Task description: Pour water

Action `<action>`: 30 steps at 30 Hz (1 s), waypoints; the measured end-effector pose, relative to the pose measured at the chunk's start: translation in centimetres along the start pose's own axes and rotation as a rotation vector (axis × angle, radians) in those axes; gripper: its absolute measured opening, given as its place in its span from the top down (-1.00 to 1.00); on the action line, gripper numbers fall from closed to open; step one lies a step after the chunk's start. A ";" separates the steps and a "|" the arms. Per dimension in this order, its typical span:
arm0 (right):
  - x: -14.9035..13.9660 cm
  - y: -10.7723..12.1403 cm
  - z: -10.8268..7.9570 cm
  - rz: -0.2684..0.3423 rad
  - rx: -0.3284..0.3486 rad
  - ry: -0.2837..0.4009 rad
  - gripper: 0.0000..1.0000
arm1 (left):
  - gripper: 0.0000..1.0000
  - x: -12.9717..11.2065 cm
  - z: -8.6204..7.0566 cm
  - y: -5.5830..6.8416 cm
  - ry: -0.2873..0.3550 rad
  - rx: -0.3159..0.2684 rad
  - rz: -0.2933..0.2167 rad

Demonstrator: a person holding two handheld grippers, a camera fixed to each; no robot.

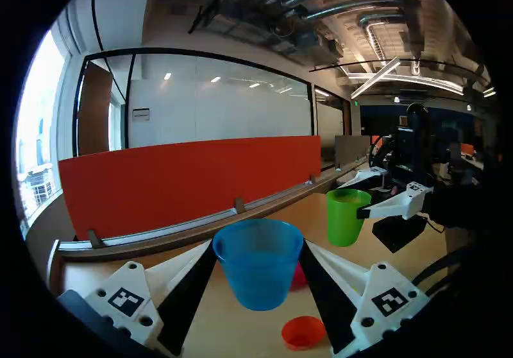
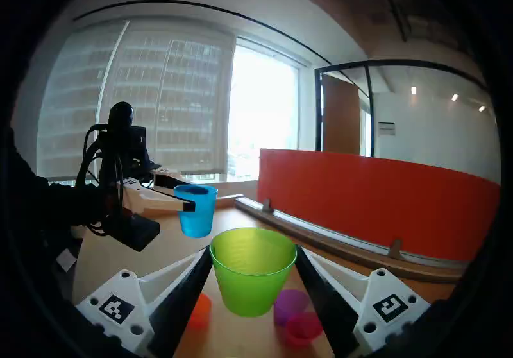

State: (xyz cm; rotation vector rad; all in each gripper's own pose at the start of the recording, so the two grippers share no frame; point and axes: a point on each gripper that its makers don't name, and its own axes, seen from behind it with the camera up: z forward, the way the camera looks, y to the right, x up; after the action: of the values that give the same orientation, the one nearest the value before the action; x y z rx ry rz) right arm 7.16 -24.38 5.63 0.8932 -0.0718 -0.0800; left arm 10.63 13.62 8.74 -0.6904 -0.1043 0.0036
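A blue cup (image 1: 258,263) hangs upright above the wooden desk (image 1: 218,323), with my left gripper (image 1: 258,269) shut on it. My right gripper (image 2: 252,280) is shut on a green cup (image 2: 252,270), also upright and lifted. In the left gripper view the green cup (image 1: 345,215) is farther right, held by the right gripper (image 1: 362,212). Off to the left in the right gripper view are the blue cup (image 2: 195,210) and the left gripper (image 2: 186,202). I cannot tell whether either cup holds water.
Small cups stand on the desk: an orange one (image 1: 303,332), a pink one (image 1: 298,276), and in the right gripper view orange (image 2: 200,310), purple (image 2: 289,303) and pink (image 2: 303,328). An orange partition (image 1: 186,178) lines the desk's far edge.
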 end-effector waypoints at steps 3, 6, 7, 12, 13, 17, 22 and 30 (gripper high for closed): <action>0.0 -0.2 0.0 -0.001 0.005 -0.003 -0.89 | -0.75 0.1 -0.1 0.1 -0.001 -0.002 0.008; 0.0 -0.4 0.0 -0.006 0.010 -0.006 -0.89 | -0.75 0.1 -0.1 0.2 -0.001 -0.005 0.016; 0.0 -0.5 0.0 -0.008 0.012 -0.007 -0.89 | -0.75 0.1 -0.1 0.2 0.000 -0.006 0.018; 0.1 -0.9 -0.1 -0.017 0.021 -0.011 -0.89 | -0.75 0.3 -0.2 0.6 0.005 -0.016 0.031; 0.1 -0.9 -0.1 -0.018 0.023 -0.011 -0.89 | -0.75 0.3 -0.2 0.6 0.005 -0.017 0.034; 0.0 -1.2 -0.2 -0.021 0.031 -0.013 -0.89 | -0.75 0.5 -0.3 0.8 0.008 -0.021 0.047; -0.2 -1.5 -0.3 -0.029 0.040 -0.021 -0.90 | -0.75 0.7 -0.4 1.0 0.010 -0.023 0.064; -0.6 -2.0 -0.3 -0.037 0.056 -0.031 -0.89 | -0.74 0.7 -0.6 1.3 0.013 -0.023 0.111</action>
State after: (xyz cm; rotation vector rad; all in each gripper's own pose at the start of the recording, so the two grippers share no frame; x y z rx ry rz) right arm 6.55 -25.29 3.87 0.9497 -0.0873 -0.1266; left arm 11.42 14.26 7.59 -0.7184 -0.0538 0.1047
